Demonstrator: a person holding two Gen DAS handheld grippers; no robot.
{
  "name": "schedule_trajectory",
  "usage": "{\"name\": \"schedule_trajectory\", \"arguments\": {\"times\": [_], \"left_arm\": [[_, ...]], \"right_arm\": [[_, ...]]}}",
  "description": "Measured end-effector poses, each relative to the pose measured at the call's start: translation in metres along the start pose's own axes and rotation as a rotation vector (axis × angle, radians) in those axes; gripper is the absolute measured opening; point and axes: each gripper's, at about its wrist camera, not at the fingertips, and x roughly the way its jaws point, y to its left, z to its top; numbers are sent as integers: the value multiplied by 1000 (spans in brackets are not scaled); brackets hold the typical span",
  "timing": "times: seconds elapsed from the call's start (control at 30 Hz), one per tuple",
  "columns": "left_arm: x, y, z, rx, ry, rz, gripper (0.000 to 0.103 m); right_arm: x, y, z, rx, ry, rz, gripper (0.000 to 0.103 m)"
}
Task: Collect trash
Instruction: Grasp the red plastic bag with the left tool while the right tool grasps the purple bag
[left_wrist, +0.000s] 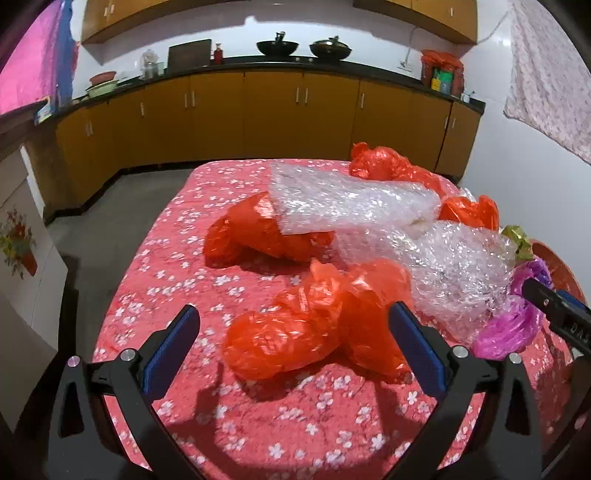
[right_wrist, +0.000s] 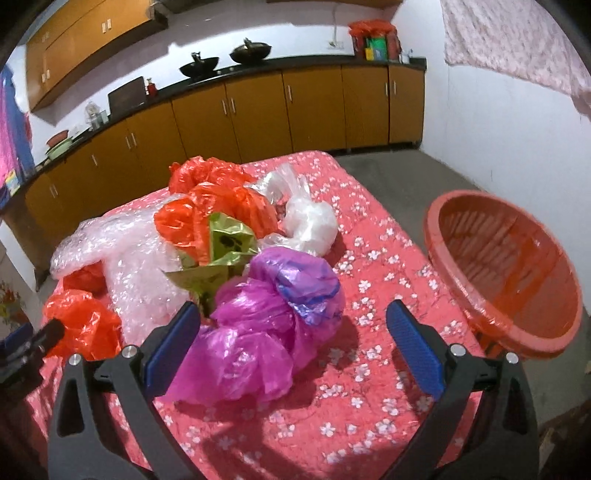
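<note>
Your left gripper (left_wrist: 293, 334) fingers spread wide around crumpled red bag (left_wrist: 314, 321); right gripper (right_wrist: 293, 332) fingers apart around magenta bag (right_wrist: 258, 332); red basket (right_wrist: 506, 273) beside table.

Background: kitchen run behind the table.
Two woks (left_wrist: 277, 47) on black counter (left_wrist: 332, 62), orange-brown cabinets (left_wrist: 273, 110) below, floral cloth (left_wrist: 550, 74) hanging on right wall.
</note>
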Motion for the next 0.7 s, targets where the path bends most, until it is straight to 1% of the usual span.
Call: {"name": "schedule_trajectory", "arguments": {"times": [0.17,0.23,0.27,0.33,0.37,0.43,0.5,0.53,0.57,0.7], "left_arm": [[11,-7,1,27,28,-15,101],[16,-8,2,26,44,-29,101],[20,-8,2,21,55,-40,101],[26,-8,2,11,76,-67,100],[28,-8,2,9,84,-80,98],[31,-10,1,11,99,-107,92],[34,-13,0,19,116,-134,80],[35,-15,0,25,122,-142,78],[36,-17,0,30,126,-145,73],[32,-20,-1,39,119,-147,60]], "right_arm": [[13,4,-1,-1,54,37,90],[17,3,-3,-1,73,54,83],[19,4,-4,5,81,68,82],[21,5,-4,11,93,95,75],[21,6,-4,8,95,99,75],[21,8,-5,-4,91,103,72],[21,9,-6,-12,90,107,70],[21,8,-6,-13,88,111,68],[21,8,-6,-15,87,113,67],[17,7,-7,-26,80,121,60]]}}
